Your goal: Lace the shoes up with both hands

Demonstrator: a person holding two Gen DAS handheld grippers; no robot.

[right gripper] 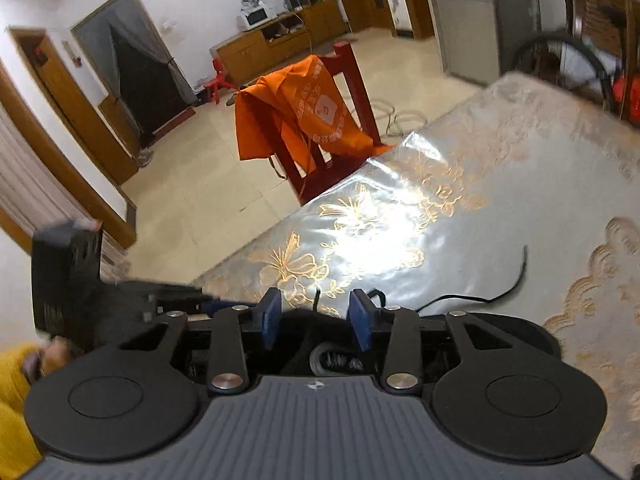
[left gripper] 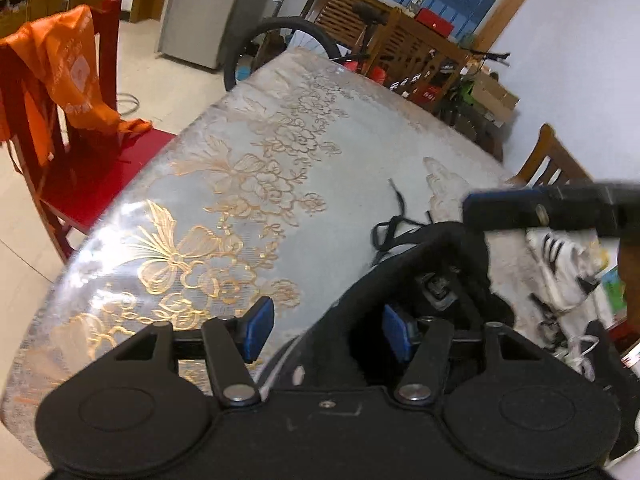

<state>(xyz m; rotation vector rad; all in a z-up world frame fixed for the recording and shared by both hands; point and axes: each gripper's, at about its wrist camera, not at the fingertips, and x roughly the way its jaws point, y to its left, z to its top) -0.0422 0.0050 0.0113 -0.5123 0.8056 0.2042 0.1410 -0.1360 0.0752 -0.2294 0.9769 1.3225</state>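
A black shoe (left gripper: 404, 280) stands on the floral tablecloth (left gripper: 260, 168), its black lace (left gripper: 394, 216) lying loose beyond it. My left gripper (left gripper: 326, 330) is open over the shoe's rim, its right pad inside the opening and its left pad outside. My right gripper (left gripper: 532, 208) shows blurred above the shoe at the right. In the right wrist view my right gripper (right gripper: 316, 320) is open just above the black shoe (right gripper: 336, 356). A black lace (right gripper: 496, 292) trails right across the table. The left gripper (right gripper: 80, 292) shows at the left.
A white shoe with black stripes (left gripper: 568, 268) lies at the right of the table. A red chair with an orange cloth (left gripper: 68, 92) stands at the table's left edge. Wooden chairs (left gripper: 556, 160) and a bicycle (left gripper: 288, 48) stand beyond the far side.
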